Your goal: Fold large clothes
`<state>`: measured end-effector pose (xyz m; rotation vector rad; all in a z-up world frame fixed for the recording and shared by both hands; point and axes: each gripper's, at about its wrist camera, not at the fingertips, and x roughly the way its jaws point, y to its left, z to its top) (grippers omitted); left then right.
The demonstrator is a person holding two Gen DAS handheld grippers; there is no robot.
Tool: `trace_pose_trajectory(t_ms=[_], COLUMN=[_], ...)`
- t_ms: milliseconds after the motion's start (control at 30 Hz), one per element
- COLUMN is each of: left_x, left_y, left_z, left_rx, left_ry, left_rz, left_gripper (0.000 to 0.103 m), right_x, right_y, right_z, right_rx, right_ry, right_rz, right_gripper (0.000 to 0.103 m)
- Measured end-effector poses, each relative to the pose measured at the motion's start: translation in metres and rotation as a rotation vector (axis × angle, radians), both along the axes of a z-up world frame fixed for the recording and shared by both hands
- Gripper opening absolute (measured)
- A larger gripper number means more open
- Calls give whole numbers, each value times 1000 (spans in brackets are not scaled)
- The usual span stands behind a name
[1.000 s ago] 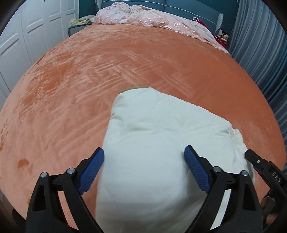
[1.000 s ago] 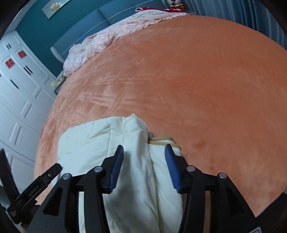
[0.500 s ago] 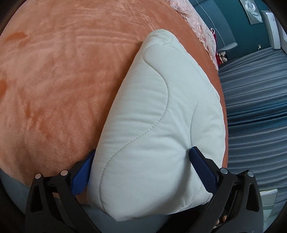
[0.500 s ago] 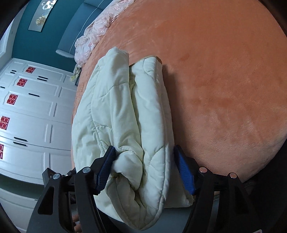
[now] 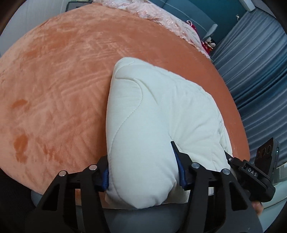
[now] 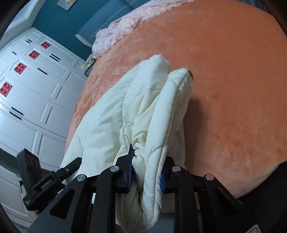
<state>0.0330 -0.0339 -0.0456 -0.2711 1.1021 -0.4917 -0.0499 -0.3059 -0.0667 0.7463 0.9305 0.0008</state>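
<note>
A folded cream quilted jacket [image 5: 161, 114] lies on the orange bed cover [image 5: 62, 75], its near end hanging past the bed's front edge. My left gripper [image 5: 142, 174] is closing on that near end, and the blue pads dent the padded fold bulging between them. In the right wrist view the same jacket [image 6: 143, 107] shows its stacked layers. My right gripper [image 6: 146, 174] is closing too, pinching a thick bunch of layers at the near right edge. Each gripper shows in the other's view: the right one [image 5: 251, 172] and the left one [image 6: 44, 184].
A pink patterned quilt [image 5: 161, 16] is bunched at the head of the bed against a teal headboard [image 6: 107, 19]. White wardrobe doors [image 6: 32, 100] stand on the left side, blue-grey curtains [image 5: 254, 68] on the right. The orange cover [image 6: 233, 80] is bare around the jacket.
Both grippers went from standing wide around the jacket's near end to squeezing it. The jacket's near end has come up off the cover and toward the bed's front edge.
</note>
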Motion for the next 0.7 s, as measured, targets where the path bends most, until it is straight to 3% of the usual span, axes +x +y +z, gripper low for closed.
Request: trace_pose_trajectory(t_ms=[367, 533, 700], left_x=[-11, 14, 46], left_y=[-12, 4, 23], left_z=[143, 189, 218], left_rx=[-113, -189, -196], left_ry=[-404, -527, -646], left_rz=[-73, -62, -38], left_gripper=[50, 51, 51], right_x=[1, 32, 67], right_y=[-16, -13, -3], right_z=[143, 196, 224], right_rx=[-142, -168, -189], right_ry=[-341, -494, -602], right_rz=[-21, 21, 71], right_gripper=[22, 22, 22])
